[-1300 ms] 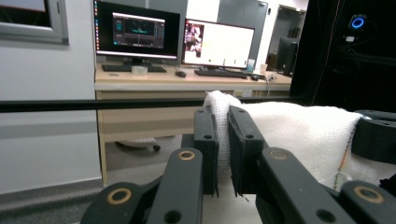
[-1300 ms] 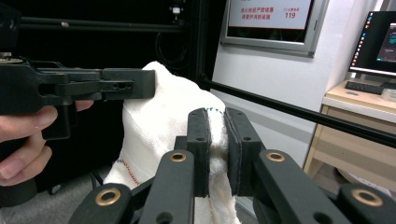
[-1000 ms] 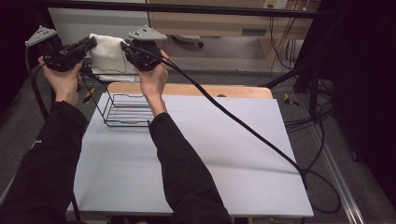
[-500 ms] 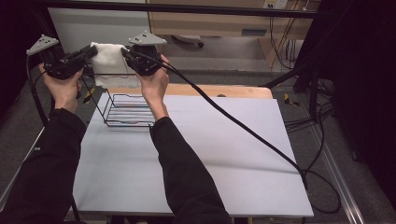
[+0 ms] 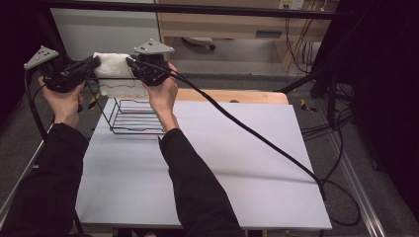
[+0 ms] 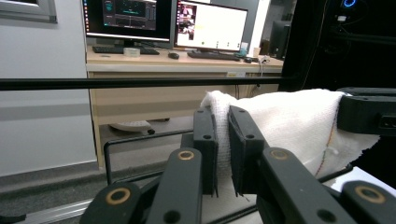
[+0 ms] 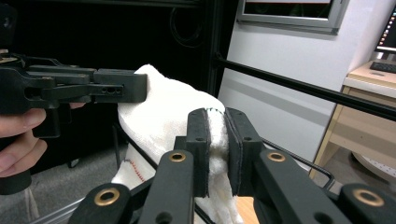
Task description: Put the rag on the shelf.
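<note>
High view: left claw [image 5: 94,63] and right claw [image 5: 132,63] each pinch a top corner of the white towel [image 5: 114,74], held above the wire rack [image 5: 136,116] on the desk's [image 5: 222,163] far left. Uneven pulling could slip a corner free.

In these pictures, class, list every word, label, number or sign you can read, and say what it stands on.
None can be read.
Left monitor: dark screen with graphics, text too small to read.
Right monitor: bright window with lines of text, blurred.
Label on the desk edge: small yellowish tag, unreadable.
White cloth: coloured stitching only, no lettering.
Left gripper and right gripper: no markings visible on the jaws.
</note>
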Demonstrator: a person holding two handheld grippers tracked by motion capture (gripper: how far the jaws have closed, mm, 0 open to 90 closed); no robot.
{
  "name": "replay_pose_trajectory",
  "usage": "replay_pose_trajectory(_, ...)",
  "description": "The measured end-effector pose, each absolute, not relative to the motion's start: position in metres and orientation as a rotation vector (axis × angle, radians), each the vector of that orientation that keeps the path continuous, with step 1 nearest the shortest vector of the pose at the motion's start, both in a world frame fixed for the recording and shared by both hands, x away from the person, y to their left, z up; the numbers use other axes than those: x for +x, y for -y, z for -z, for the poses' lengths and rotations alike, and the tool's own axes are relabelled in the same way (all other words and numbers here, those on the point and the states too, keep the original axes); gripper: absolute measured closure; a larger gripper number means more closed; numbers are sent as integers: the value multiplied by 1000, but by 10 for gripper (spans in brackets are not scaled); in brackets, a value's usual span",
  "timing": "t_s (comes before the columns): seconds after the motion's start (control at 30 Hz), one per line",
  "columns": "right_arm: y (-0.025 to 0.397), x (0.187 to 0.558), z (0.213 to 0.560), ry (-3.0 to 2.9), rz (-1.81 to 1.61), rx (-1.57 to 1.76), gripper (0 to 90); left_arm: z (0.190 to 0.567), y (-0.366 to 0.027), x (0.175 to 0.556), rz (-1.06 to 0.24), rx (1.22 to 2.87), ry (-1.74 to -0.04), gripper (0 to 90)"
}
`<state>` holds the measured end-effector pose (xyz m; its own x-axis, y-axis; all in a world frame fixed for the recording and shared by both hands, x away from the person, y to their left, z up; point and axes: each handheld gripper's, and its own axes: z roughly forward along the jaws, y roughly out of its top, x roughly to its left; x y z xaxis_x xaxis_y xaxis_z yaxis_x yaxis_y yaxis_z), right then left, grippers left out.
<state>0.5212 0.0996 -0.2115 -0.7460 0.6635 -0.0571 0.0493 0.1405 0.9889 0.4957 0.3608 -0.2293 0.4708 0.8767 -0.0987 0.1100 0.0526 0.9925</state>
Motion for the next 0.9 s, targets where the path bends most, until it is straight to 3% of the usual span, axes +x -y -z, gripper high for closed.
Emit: replay_pose_trajectory(0.9,-96,502,222,-2023,-1636,587,799,238,-365,467,-703,1452,-942,793)
